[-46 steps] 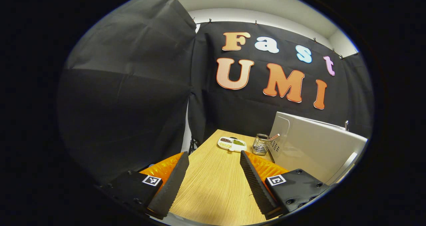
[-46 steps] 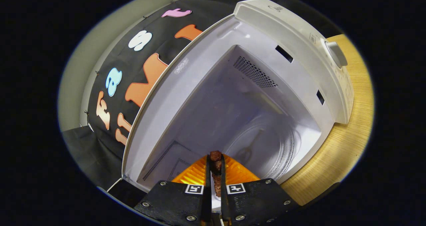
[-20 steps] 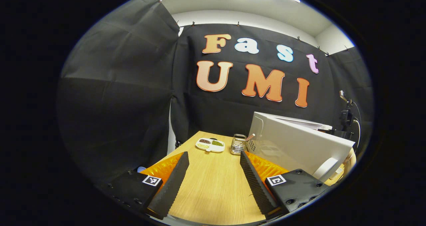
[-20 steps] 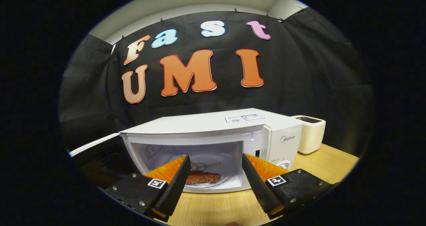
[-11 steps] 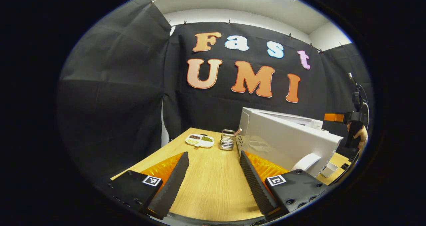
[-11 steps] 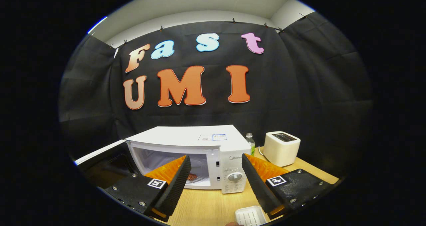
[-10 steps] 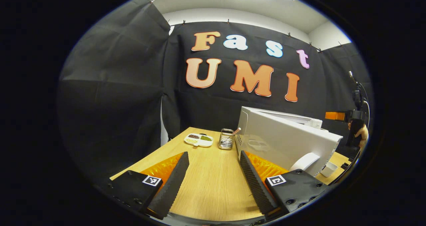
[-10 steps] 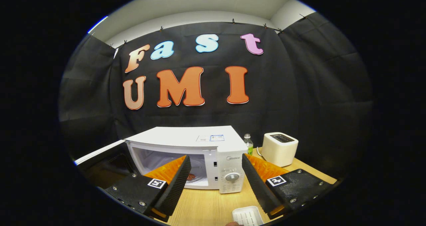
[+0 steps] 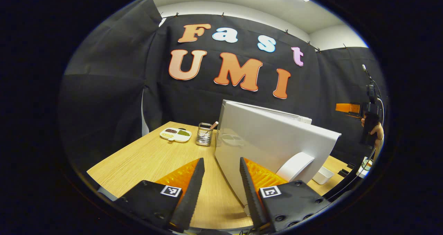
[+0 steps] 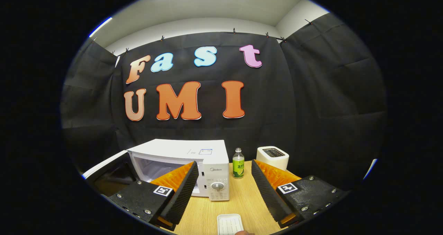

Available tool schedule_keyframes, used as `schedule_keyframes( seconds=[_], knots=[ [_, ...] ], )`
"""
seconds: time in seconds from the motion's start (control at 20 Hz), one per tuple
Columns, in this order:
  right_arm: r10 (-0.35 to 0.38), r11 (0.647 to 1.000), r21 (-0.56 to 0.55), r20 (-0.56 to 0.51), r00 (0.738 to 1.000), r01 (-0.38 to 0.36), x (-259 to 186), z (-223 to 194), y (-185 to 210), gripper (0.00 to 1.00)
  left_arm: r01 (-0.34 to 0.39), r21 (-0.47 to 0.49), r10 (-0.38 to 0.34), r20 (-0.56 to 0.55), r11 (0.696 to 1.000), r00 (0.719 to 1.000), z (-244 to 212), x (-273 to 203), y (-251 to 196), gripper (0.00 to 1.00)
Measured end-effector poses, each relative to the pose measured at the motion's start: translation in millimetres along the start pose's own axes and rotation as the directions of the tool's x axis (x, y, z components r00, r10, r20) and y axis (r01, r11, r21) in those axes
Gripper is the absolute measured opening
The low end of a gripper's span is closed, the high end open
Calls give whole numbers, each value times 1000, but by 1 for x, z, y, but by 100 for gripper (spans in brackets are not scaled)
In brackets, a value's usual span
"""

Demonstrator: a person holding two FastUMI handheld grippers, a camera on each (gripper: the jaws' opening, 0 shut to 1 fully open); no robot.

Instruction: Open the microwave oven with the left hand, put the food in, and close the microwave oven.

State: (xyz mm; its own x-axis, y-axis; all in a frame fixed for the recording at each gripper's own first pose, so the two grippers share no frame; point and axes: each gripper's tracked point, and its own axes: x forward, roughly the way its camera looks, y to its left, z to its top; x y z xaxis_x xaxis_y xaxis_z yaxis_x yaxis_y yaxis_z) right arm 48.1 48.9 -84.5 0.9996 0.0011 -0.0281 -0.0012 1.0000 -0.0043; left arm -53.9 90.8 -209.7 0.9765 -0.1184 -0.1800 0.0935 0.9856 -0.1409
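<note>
The white microwave stands on the wooden table with its door swung open to the left. My right gripper hangs open and empty, well back from the microwave's front; one of its fingers hides the cavity floor. In the left gripper view the door's white outer face and its curved handle are close ahead. My left gripper is open with a narrow gap, nothing between its fingers, level with the door's near edge. Far right there, a hand holds the right gripper.
A green-labelled bottle and a white toaster stand right of the microwave, and a white ribbed tray lies near the front edge. Left of the door are a divided dish and a wire holder.
The right gripper let go of the food inside the microwave, opened and drew back. The left gripper swung right, toward the door's outer face, and its fingers narrowed.
</note>
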Motion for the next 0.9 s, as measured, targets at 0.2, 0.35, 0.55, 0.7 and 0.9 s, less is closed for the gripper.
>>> schedule_keyframes(
  seconds=[0.2,0.35,0.55,0.7,0.9],
  knots=[
    [-15,1000,-6,4,1000,15,-9,9,-19,95,70,50,-71,9,996,997,0,18,-42,28],
    [-37,999,4,6,999,37,-14,14,-33,94,159,42,-159,-23,986,987,-8,34,-85,16],
    [-44,999,-1,5,999,44,-18,10,-44,95,226,81,-223,-36,971,974,-8,62,-129,19],
    [-52,999,1,2,999,52,-16,9,-54,95,245,101,-242,-42,964,969,-6,86,-155,19],
    [-68,998,10,-1,998,68,-15,6,-70,95,217,100,-215,-29,971,976,-5,117,-168,19]
  ],
)
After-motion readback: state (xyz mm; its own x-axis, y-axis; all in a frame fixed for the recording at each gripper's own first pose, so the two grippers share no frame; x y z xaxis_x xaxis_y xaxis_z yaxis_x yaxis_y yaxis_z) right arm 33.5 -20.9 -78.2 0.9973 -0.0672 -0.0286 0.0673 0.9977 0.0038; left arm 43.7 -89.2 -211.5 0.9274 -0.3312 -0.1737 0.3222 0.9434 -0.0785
